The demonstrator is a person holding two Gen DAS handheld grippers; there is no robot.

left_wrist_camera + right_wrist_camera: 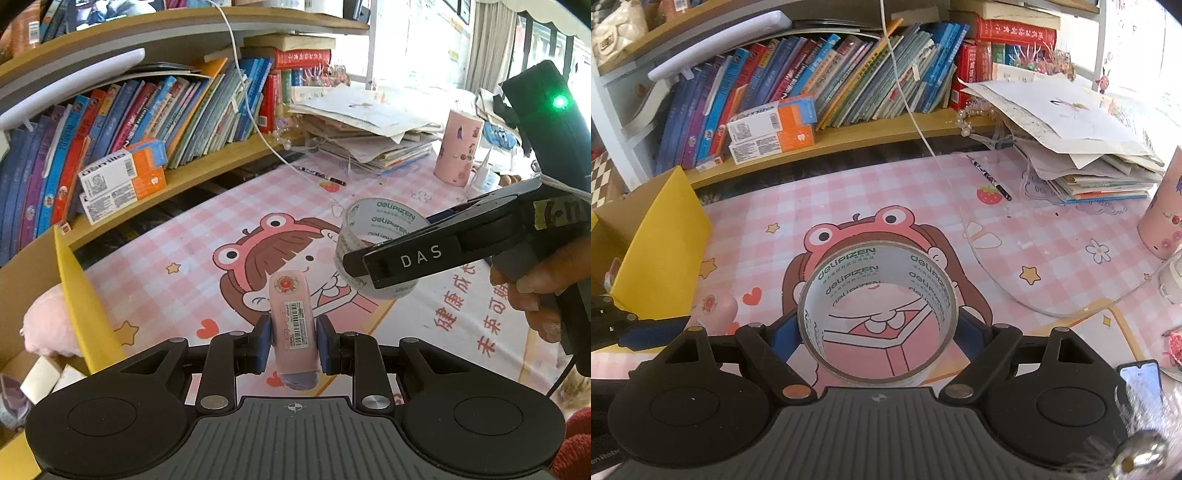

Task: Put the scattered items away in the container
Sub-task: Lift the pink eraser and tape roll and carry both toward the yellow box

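My left gripper (295,343) is shut on a pink oblong case (291,295) with a barcode label, held upright above the pink checked mat (177,229). My right gripper (877,334) is shut on a clear tape roll (849,269), lifted above the mat, with its hole facing the camera. In the left wrist view the tape roll (380,218) hangs to the right of the case, clamped by a black finger (406,258). The cardboard box (657,240) with yellow flaps stands at the mat's left edge. It holds a pink plush thing (48,325) and small white items.
A bookshelf (849,136) with leaning books runs along the back. A pile of papers (1089,155) and a pink cup (1163,221) stand at the right. A pen (990,177), a white cable (979,251) and a phone (1141,380) lie on the mat.
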